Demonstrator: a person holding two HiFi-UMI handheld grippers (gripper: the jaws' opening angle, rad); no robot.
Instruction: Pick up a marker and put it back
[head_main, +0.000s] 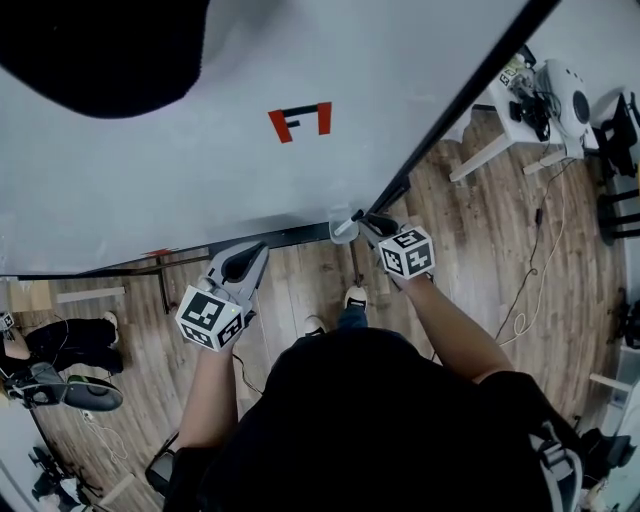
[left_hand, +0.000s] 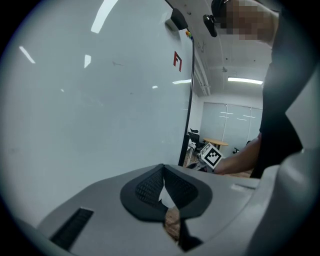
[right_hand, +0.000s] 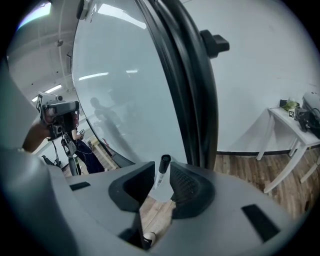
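Note:
A white marker (head_main: 345, 227) with a black cap (right_hand: 163, 162) sits between the tips of my right gripper (head_main: 366, 220), which is shut on it. It points at a small clear holder (head_main: 338, 213) on the whiteboard's lower edge. In the right gripper view the marker (right_hand: 160, 177) stands upright between the pads (right_hand: 186, 186), beside the board's black frame (right_hand: 187, 85). My left gripper (head_main: 257, 250) hangs lower left, in front of the board's bottom rail, shut with nothing in it. Its pads (left_hand: 150, 187) meet at the tips.
The whiteboard (head_main: 300, 60) fills the front, with a red mark (head_main: 300, 121) and a black side frame (head_main: 470, 95). A white table (head_main: 505, 125) with gear stands at the right on the wooden floor (head_main: 520, 260). A person's legs (head_main: 60, 345) show at the far left.

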